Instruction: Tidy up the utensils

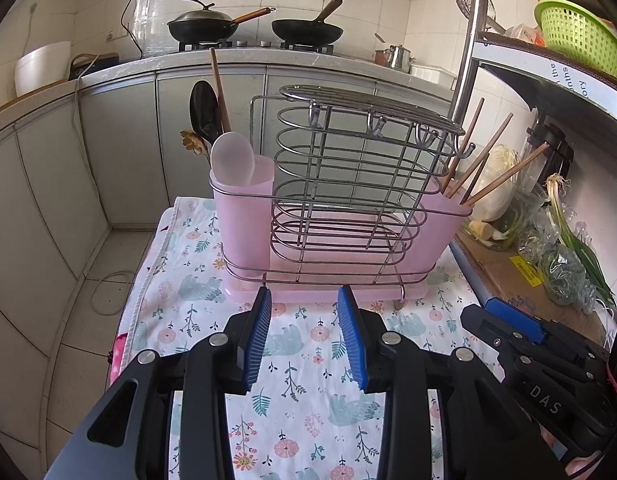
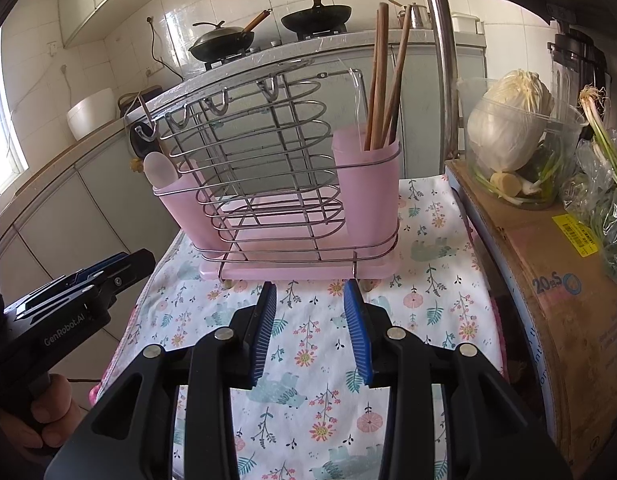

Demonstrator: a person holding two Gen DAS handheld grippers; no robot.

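From your left wrist view, your left gripper (image 1: 304, 294) sat wide open with nothing in it, hovering over the floral cloth (image 1: 300, 400) just short of the rack (image 1: 344, 200). The left pink cup (image 1: 240, 216) had a white spoon (image 1: 232, 160) bowl-up, plus a black ladle (image 1: 204, 112) and one chopstick (image 1: 219, 88) standing behind it, long axes close to vertical. Over in the right cup (image 1: 448, 208) the chopsticks (image 1: 480, 168) fanned out, tips down, tops leaning away to the right. Your right gripper (image 1: 508, 316) poked in at the right edge; this view didn't settle how wide it was.

Right wrist view: the right gripper (image 2: 310, 292) was also spread wide and empty, parked near the rack's (image 2: 268, 168) front foot. The chopsticks (image 2: 384, 80) here looked almost upright in the near cup (image 2: 366, 184), and the spoon (image 2: 160, 168) sat in the far one (image 2: 176, 208). The left gripper (image 2: 108, 268) showed side-on at the left.

Honestly I couldn't see any loose utensils on the cloth (image 2: 308, 380), so my guess is the job was nearly done, or you were about to move that stray chopstick over to its mates. If so: I'd pinch it high on the shaft, lift straight along its axis so it doesn't knock the ladle, and keep the other hand ready to steady the rack, since it looked light.
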